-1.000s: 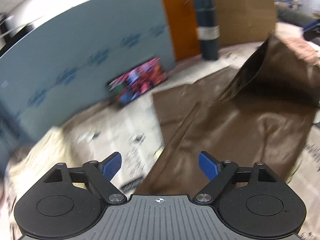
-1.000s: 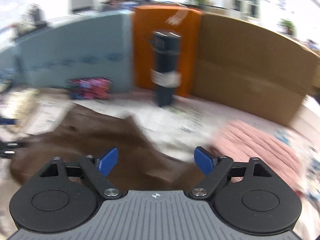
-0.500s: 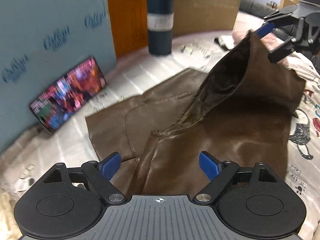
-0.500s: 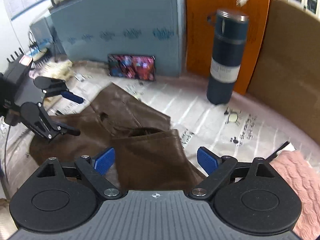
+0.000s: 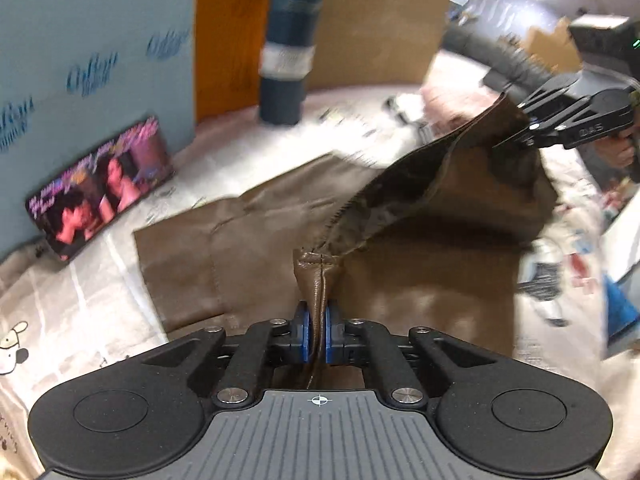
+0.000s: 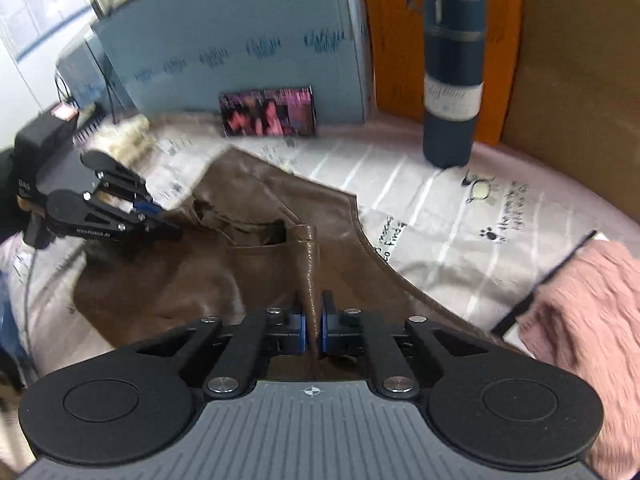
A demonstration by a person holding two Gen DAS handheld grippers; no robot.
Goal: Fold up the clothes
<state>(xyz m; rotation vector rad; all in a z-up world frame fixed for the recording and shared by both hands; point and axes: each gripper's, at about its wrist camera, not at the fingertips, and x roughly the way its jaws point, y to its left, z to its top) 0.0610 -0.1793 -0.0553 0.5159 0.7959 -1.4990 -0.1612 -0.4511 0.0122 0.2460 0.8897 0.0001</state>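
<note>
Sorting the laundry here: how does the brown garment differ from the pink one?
The brown garment is smooth and shiny like leather; the pink garment looks fuzzy. The brown garment is pinched by both the left gripper and the right gripper, with its held edge lifted; the pink garment lies untouched at the side. Both sit on the printed sheet.

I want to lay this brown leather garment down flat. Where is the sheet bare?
Bare printed sheet lies between the brown leather garment, the dark blue flask and the pink knitted cloth. The side by the leaning phone is tighter. Both claws, left and right, pinch the garment.
</note>
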